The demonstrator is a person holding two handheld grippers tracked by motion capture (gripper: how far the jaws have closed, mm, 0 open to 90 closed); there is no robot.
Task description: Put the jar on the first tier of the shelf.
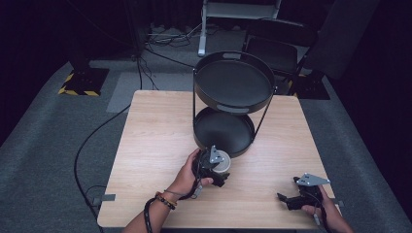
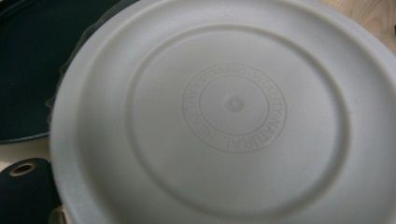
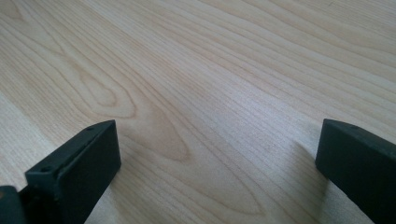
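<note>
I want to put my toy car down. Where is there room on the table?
The table is bare left of the black two-level stand, and between the two grippers along the near edge. It is crowded where the left gripper meets the white lid.

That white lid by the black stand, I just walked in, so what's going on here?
A person works at the wooden table with two handheld grippers. The left gripper is at a white round lid, just in front of the lower tray of a black two-tier stand. The right gripper rests over bare wood, jaws wide apart.

Dim surroundings, a lit wooden table (image 1: 160, 126), soft shadows, and a blurred close-up lid (image 2: 224, 112).
</note>
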